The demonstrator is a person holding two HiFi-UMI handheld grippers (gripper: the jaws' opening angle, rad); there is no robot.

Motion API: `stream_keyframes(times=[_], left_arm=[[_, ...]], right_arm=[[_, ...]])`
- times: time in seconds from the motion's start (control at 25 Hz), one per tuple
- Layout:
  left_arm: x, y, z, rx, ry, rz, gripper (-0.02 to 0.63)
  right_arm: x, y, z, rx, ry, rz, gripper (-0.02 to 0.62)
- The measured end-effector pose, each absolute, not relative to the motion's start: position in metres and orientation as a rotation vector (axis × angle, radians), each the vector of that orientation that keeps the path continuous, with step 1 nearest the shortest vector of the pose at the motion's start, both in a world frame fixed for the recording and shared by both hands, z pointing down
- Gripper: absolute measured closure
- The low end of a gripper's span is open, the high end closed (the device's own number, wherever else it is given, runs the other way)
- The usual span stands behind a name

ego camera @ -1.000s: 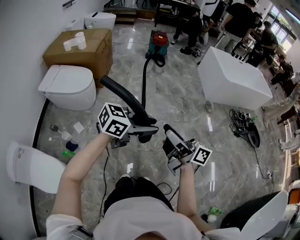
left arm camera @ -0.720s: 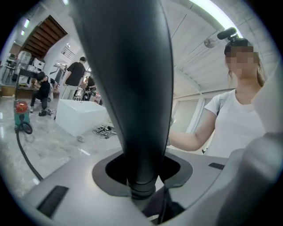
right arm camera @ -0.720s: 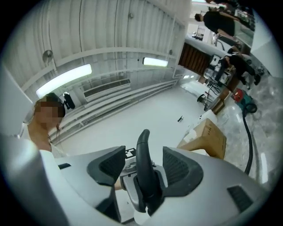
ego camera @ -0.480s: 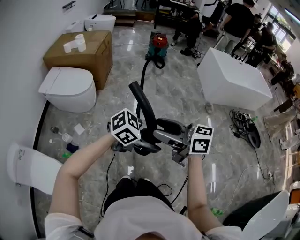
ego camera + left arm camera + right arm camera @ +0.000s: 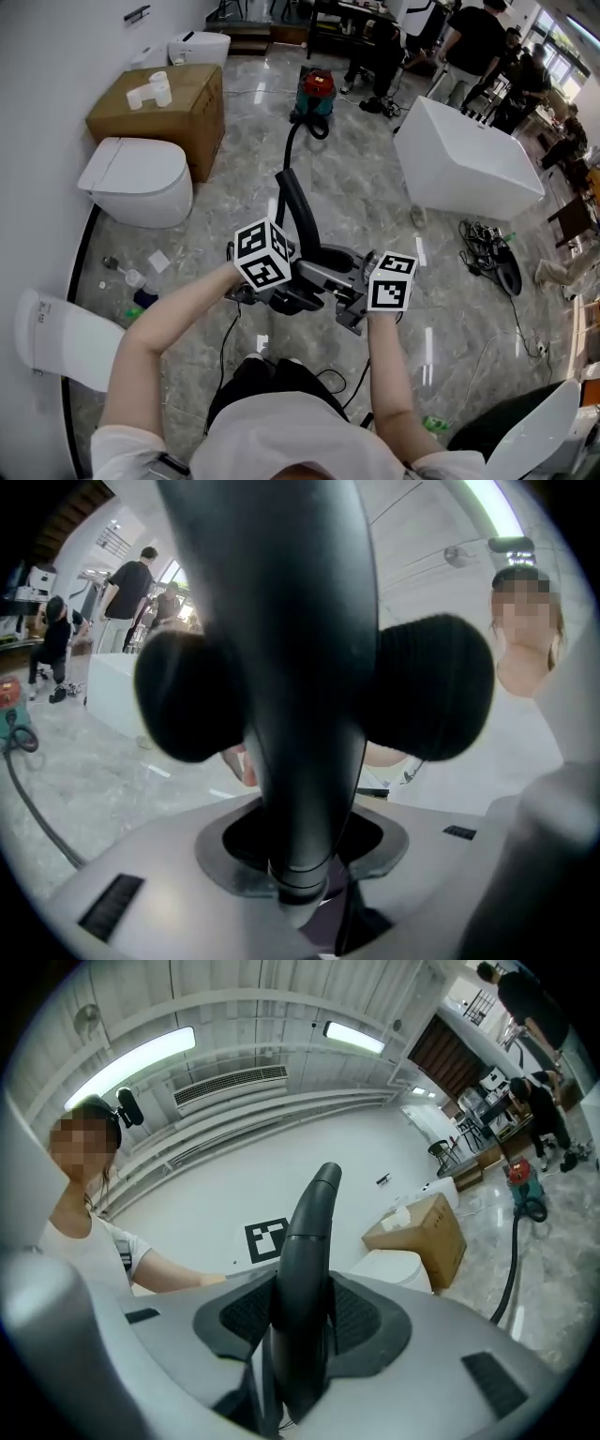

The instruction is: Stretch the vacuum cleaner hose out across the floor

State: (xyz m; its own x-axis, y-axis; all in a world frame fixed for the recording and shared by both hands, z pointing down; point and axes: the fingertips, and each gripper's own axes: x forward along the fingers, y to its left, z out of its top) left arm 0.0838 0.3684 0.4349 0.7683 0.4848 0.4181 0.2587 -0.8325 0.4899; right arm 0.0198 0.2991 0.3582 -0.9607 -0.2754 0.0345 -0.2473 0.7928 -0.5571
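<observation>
Hose (image 5: 287, 155): a black line over the grey marble floor (image 5: 366, 202). It starts at the red vacuum cleaner (image 5: 317, 86) in the upper centre of the head view and runs down to mid-frame. There its stiff curved pipe end (image 5: 298, 214) is lifted off the floor, between both grippers.

Left of frame: toilet (image 5: 136, 173) and cardboard box (image 5: 164, 98), well apart from the hose line.

Left gripper (image 5: 298, 286): jaws partly closed and clamped on the pipe end. Its own view shows the thick black pipe standing upright in the gap and filling it, with a dark ribbed piece crossing behind.

Right gripper (image 5: 342, 279): just beside the left one, on the same pipe end. Its jaws have just been closing. Its own view shows the dark pads against both sides of the curved pipe, so I read this as a hold.

Right of frame: white bathtub (image 5: 469, 159) and a tangle of cables (image 5: 487, 255), both clear of the hose.

Step in hand (judgement): securing a two-handed grip on the free end. The stretch itself looks not yet begun, since a coil of hose lies by the cleaner.

Next move (judgement): draw the end back toward the bottom of the frame, away from the cleaner. Pull along the hose line so the cleaner does not roll or tip, then lower the end to the floor. Mind the thin cord (image 5: 328, 380) near the feet.
</observation>
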Motion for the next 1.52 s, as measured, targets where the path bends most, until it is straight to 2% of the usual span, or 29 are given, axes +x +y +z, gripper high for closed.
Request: stream_keyframes(times=[0.44,0.64,1.04,1.2,1.52], left_arm=[[0.089,0.341,0.444,2.640,0.203,0.558,0.423],[0.072,0.331,0.427,2.571,0.072,0.309,0.394],[0.004,0.311,0.445,2.102,-0.272,-0.294,0.392],[-0.004,0.314,0.469,1.881,-0.297,-0.445,0.342],[-0.001,0.304,0.506,1.483,-0.258,-0.761,0.287]], right_arm=[[0.044,0.295,0.365,-0.619,2.849,-0.850,0.425],[0.053,0.291,0.359,-0.667,2.779,-0.835,0.425],[0.117,0.272,0.331,-0.827,2.474,-0.799,0.425],[0.124,0.270,0.325,-0.841,2.434,-0.761,0.425],[0.135,0.269,0.309,-0.827,2.350,-0.754,0.425]])
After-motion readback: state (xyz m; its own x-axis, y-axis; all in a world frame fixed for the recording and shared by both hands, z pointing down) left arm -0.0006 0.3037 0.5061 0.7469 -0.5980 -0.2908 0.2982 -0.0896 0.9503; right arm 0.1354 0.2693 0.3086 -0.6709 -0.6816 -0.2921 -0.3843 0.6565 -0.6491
